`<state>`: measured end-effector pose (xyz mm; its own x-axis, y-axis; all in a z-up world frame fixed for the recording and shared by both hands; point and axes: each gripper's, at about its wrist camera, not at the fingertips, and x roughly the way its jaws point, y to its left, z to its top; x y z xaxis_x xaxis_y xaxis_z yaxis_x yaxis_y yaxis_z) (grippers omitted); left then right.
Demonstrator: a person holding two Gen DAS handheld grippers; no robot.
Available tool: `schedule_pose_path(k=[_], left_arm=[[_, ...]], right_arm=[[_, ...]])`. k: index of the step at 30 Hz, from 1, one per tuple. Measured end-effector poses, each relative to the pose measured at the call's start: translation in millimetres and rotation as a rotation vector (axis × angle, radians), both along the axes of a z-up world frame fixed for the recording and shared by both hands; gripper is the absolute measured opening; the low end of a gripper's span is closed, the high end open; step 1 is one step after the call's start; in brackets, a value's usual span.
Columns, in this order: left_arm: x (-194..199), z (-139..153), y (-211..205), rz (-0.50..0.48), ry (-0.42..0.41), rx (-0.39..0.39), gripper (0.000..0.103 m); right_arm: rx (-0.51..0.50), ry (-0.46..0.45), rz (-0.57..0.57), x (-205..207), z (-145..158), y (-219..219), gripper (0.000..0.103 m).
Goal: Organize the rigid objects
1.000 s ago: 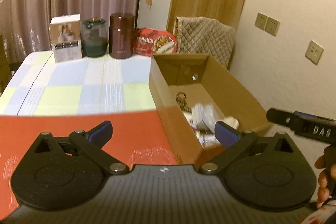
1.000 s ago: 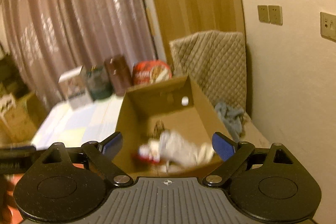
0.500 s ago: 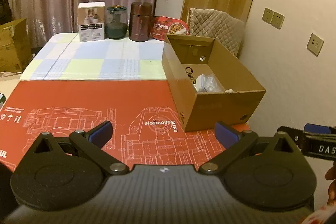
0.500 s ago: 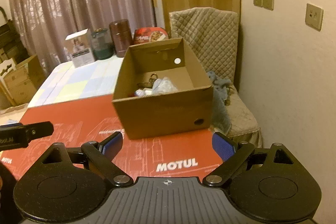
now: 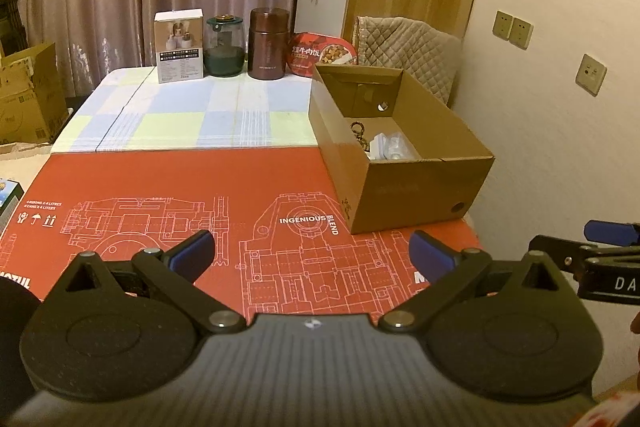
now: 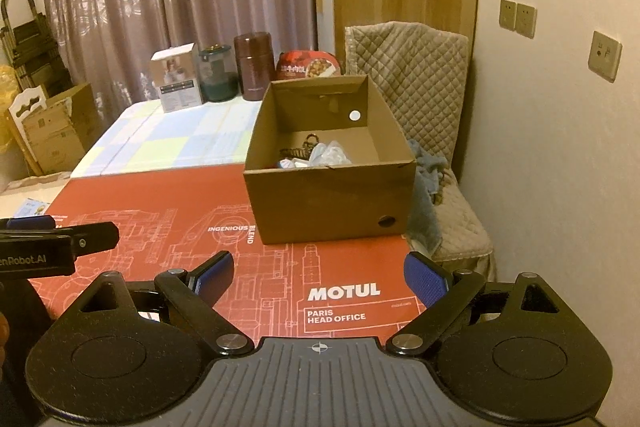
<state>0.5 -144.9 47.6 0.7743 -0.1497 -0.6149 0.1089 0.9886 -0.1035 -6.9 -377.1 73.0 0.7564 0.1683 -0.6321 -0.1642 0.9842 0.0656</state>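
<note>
Both grippers have pulled back from the cardboard box (image 6: 328, 183) over the last second: earlier each camera looked down into it from close by, now the whole box shows with a wide stretch of red printed mat (image 5: 160, 195) in front of it.

Left gripper (image 5: 312, 253): fingers spread wide, nothing between them, hovering over the mat near its front edge. Right gripper (image 6: 318, 277): fingers likewise spread and empty, over the "MOTUL" print. Each gripper shows at the edge of the other's view, side by side.

Task items: a small pile (image 6: 320, 155) of pale wrapped pieces plus a dark ring-like thing lies on the box floor toward its near wall; individual items too small to name. Box sits on the right side of the surface, partly on the mat.

Along the far edge of the surface, well apart from the box: white carton (image 5: 179, 45), green-based glass jar (image 5: 225, 47), brown canister (image 5: 269, 43), red food tub (image 5: 322, 55) just behind the box.

Judgement: retreat with empty fingers suggests a deposit is finished. No loose item shows on the mat; the next candidates would be the far-edge row, if those count.
</note>
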Motion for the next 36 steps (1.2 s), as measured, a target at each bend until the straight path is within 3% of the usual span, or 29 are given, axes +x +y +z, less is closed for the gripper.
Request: schedule_pose_path(k=[36], left_arm=[[-4.1,-1.4,2.2,0.0,-0.003,-0.016,0.102]], right_arm=[[0.01,0.005,-0.009,-0.3,0.0,4.2,0.089]])
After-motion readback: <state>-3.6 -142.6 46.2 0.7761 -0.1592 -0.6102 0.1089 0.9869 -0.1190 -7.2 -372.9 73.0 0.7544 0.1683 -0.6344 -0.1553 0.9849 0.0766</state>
